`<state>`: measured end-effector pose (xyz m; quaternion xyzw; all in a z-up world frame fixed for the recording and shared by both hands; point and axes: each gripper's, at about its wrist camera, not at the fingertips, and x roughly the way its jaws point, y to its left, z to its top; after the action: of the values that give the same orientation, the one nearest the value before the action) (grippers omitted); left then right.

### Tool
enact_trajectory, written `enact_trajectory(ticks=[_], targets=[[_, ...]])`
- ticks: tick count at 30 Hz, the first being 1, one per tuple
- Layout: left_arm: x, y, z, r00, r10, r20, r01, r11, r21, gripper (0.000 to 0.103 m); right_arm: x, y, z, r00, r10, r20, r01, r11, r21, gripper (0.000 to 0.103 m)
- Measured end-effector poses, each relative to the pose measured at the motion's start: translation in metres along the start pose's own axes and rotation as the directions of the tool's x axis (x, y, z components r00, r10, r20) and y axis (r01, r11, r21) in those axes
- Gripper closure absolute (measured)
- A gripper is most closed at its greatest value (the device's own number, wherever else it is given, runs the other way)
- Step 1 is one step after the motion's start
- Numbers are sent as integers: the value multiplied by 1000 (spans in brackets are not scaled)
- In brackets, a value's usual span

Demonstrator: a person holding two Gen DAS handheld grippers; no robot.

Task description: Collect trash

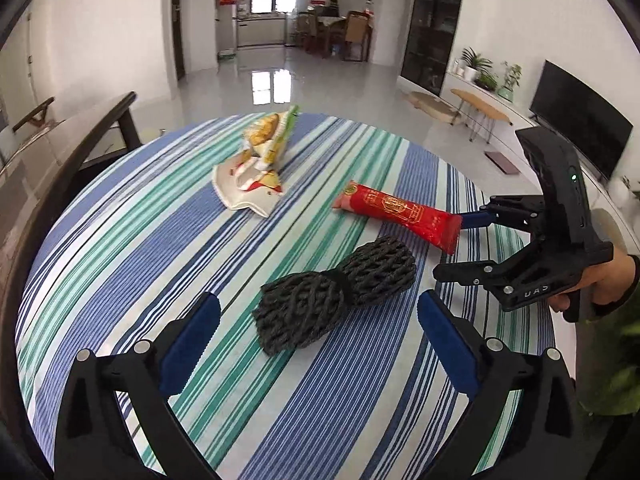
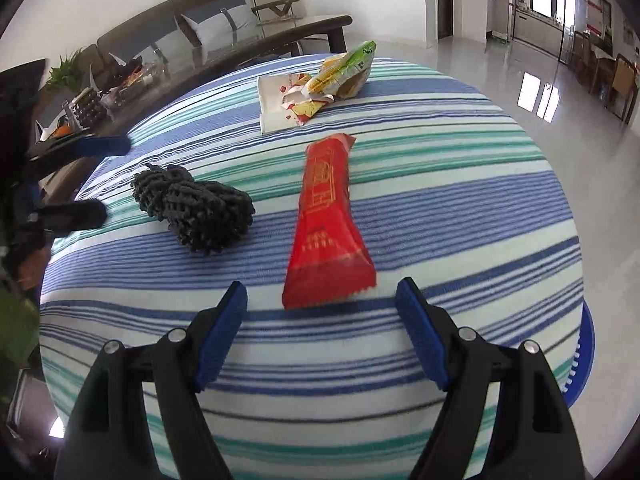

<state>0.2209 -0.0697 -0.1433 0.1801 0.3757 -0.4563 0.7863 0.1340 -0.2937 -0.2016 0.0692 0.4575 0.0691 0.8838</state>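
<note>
Glossy pale floor tiles ran back to a kitchen window at the top of the left wrist view; a dark television (image 1: 580,136) and potted plants (image 1: 480,68) sat on a low white shelf at upper right. Only the right wrist view showed the brown sofa (image 2: 168,24) and the glass-topped side table (image 2: 224,52), upper left.

Desk (image 1: 360,380) round, under a cloth striped blue, teal and white.

Writing: the letters "UAS" could be read, in the left wrist view only, on the body of the right hand-held gripper (image 1: 456,248). Gold print on the red wrapper (image 1: 396,212) was too small to read. The crumpled yellow-green snack packet (image 1: 270,136) and the white wrapper (image 1: 244,192) under it carried print, unreadable.

Trash, all lying on the cloth: black foam net (image 1: 336,292) near the middle of the left wrist view, just beyond the left hand-held gripper (image 1: 320,344), whose jaws stood spread wide and released, nothing between the blue pads (image 1: 192,344). Red wrapper lay right of the net, its serrated end toward the right hand-held gripper. In the right wrist view that gripper (image 2: 320,332) stood parted, not gripping anything, the wrapper's end (image 2: 328,264) just ahead of the pads and apart from them. Snack packet and white wrapper lay at the far edge.

A hand (image 1: 600,280) held the right gripper, right edge of the left wrist view.
</note>
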Motion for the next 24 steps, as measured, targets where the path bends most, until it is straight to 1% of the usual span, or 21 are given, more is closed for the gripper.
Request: enact_trajectory(ticks=[2,4,6,7,8,9,10,11,12,14,15,16,17,18,19,20,21,23,24], targets=[[19,-4,5,999,-15,-38,18,997,81,5,-4,-4,-3,1000,12,-11,-12,1000,11,28],[35,-11,6,997,-10,-76,23,984,176,5,-9,-9,-7,1000,13,-22,-13,1000,20,28],[45,-14,4,994,-6,-107,31,972,234,5,-13,-13,-9,999,6,-31,-6,1000,22,28],[45,-14,4,994,-16,-109,42,969,243,8,-15,-14,-10,999,4,-35,-3,1000,19,28],[43,-14,3,993,-34,-111,60,969,241,19,-17,-16,-9,999,2,-37,-2,1000,15,28],[42,-12,3,992,-54,-118,80,971,227,37,-18,-16,-8,999,3,-36,-3,1000,11,28],[42,-10,2,990,-65,-128,91,975,203,47,-19,-16,-5,999,5,-33,-5,1000,5,28],[41,-8,1,990,-56,-132,79,981,179,54,-19,-15,-1,1000,7,-31,-7,1000,-1,28],[39,-8,0,992,-30,-126,50,986,161,58,-19,-14,4,1000,9,-29,-9,1000,-7,28],[33,-5,-2,993,39,-116,-29,995,92,62,-16,-11,14,1000,11,-25,-11,1000,-20,28],[28,-3,-4,992,61,-111,-57,998,40,63,-15,-9,19,1000,10,-23,-11,1000,-28,28],[20,1,-6,991,88,-104,-92,995,-33,63,-12,-6,24,1000,8,-23,-9,999,-35,28],[13,5,-10,988,112,-103,-123,986,-112,63,-7,-4,29,1000,7,-27,-8,999,-37,28],[5,11,-15,986,129,-104,-147,970,-193,63,0,-2,35,999,8,-35,-9,999,-33,28],[-2,14,-21,983,150,-106,-173,948,-265,63,7,0,40,999,9,-43,-10,999,-33,28],[-8,15,-27,977,181,-110,-206,929,-306,63,13,1,43,999,0,-48,-2,999,-40,28],[-12,14,-31,969,219,-115,-246,913,-326,62,23,5,47,998,-23,-59,19,998,-59,28],[-18,9,-38,946,298,-128,-325,878,-352,61,39,9,49,995,-54,-84,46,995,-87,27],[-19,8,-42,941,311,-133,-338,865,-370,61,41,12,49,995,-73,-68,66,992,-107,29]])
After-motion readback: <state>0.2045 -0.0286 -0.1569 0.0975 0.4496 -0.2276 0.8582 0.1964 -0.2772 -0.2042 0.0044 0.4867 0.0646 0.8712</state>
